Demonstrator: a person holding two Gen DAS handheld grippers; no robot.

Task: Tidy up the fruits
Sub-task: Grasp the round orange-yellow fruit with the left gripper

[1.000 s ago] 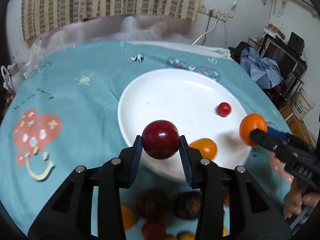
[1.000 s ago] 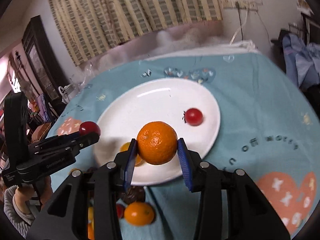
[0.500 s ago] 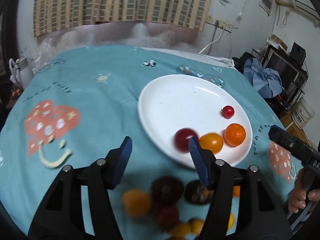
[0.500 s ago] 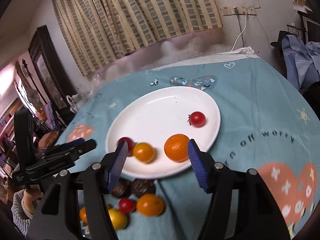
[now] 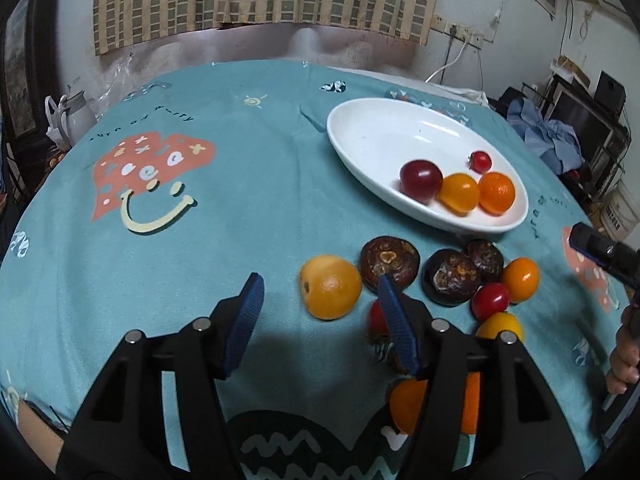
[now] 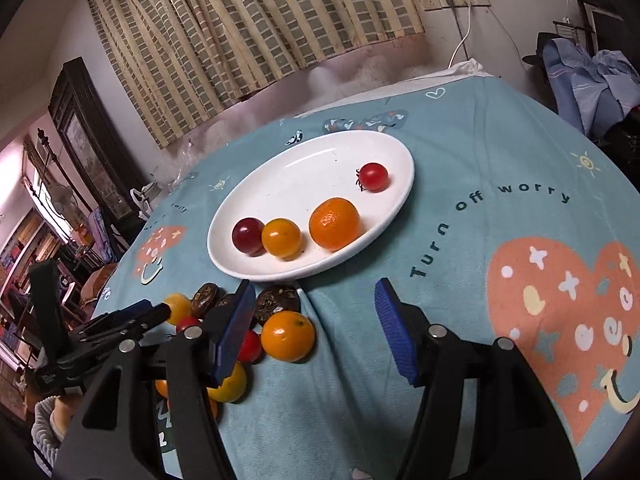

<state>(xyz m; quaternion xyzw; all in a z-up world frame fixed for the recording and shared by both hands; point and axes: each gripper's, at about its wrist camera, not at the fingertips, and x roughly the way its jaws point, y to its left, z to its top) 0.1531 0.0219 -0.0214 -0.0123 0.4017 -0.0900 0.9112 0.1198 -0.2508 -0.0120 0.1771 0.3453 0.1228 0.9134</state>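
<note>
A white plate (image 5: 384,136) (image 6: 304,168) holds a dark red plum (image 5: 421,175) (image 6: 248,235), a yellow-orange tomato (image 5: 459,192) (image 6: 281,237), an orange mandarin (image 5: 496,193) (image 6: 335,223) and a small red cherry tomato (image 5: 480,161) (image 6: 373,176). My left gripper (image 5: 320,312) is open and empty above the cloth, near a loose orange fruit (image 5: 330,292). My right gripper (image 6: 314,328) is open and empty, just before the plate's near rim. Several loose fruits lie in a pile: dark brown ones (image 5: 390,263) (image 6: 283,299), red tomatoes (image 5: 490,301), orange ones (image 6: 287,336).
The table wears a teal cloth (image 5: 200,220) (image 6: 500,160) with heart prints. Checked curtains hang behind. Clothes and shelves (image 5: 552,136) stand at the right, furniture (image 6: 80,120) at the left. The right gripper also shows at the edge of the left wrist view (image 5: 600,248).
Both grippers opened and let go: the plum and the mandarin now lie on the plate. Both grippers have drawn back and up toward the pile of loose fruits.
</note>
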